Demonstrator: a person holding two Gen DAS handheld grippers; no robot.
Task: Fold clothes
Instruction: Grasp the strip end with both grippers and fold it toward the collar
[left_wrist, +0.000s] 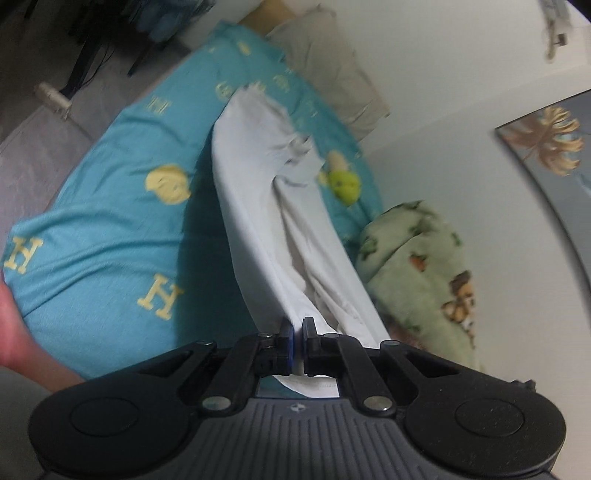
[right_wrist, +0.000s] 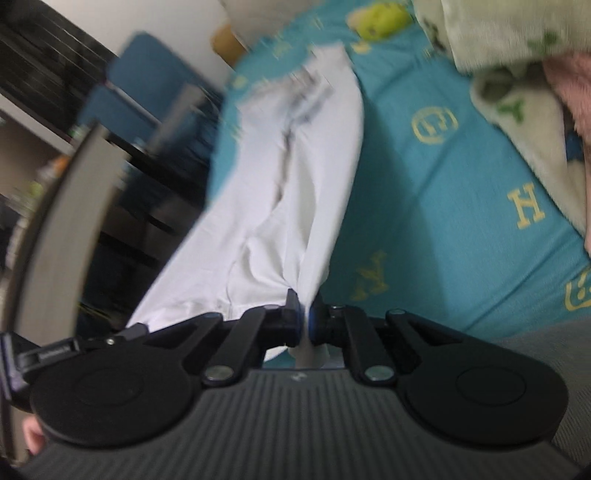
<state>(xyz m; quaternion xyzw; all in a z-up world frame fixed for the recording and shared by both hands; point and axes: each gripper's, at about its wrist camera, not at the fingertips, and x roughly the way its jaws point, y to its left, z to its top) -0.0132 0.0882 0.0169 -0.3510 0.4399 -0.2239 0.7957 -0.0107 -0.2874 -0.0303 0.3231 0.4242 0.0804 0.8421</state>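
Over teal bedsheet (left_wrist: 110, 229), tools (left_wrist: 298, 325) (right_wrist: 304, 304) pinching white garment (left_wrist: 258, 206)

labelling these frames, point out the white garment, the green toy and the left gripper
white garment (left_wrist: 258, 221): left wrist view, its hanging middle.
green toy (left_wrist: 345, 182): left wrist view, its body.
left gripper (left_wrist: 298, 328): left wrist view, between fingertips.
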